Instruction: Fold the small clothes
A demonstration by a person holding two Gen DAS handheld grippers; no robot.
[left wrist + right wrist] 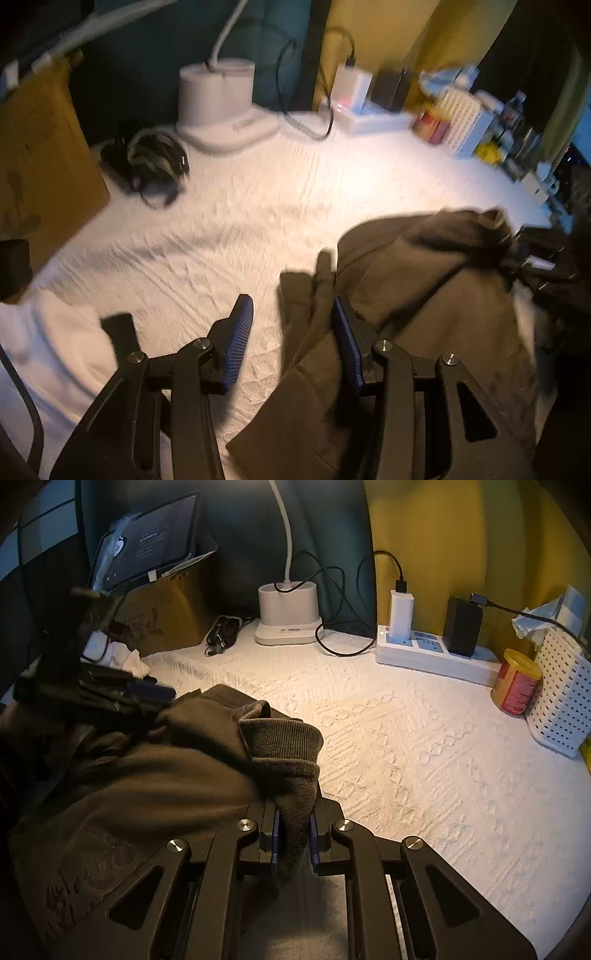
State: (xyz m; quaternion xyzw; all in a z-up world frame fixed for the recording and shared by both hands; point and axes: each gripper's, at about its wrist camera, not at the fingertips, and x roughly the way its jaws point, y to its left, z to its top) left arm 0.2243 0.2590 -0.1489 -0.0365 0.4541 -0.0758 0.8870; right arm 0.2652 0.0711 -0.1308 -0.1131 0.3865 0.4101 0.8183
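Observation:
A dark brown sweatshirt (424,295) lies bunched on the white textured cloth (240,229). My left gripper (291,332) is open, its blue pads apart; the garment's left edge lies over the right finger and the left finger hangs above bare cloth. My right gripper (293,830) is shut on a ribbed cuff of the sweatshirt (284,760), held just above the cloth. The rest of the garment (147,782) spreads to the left, with printed lettering near the bottom left. The left gripper shows in the right wrist view (147,698) at the garment's far edge.
A white lamp base (288,616) with cables stands at the back. A power strip (432,653) with chargers, a yellow-red can (515,683) and a white perforated basket (561,701) line the right. A cardboard box (162,609) with a tablet stands left. A white garment (55,350) lies lower left.

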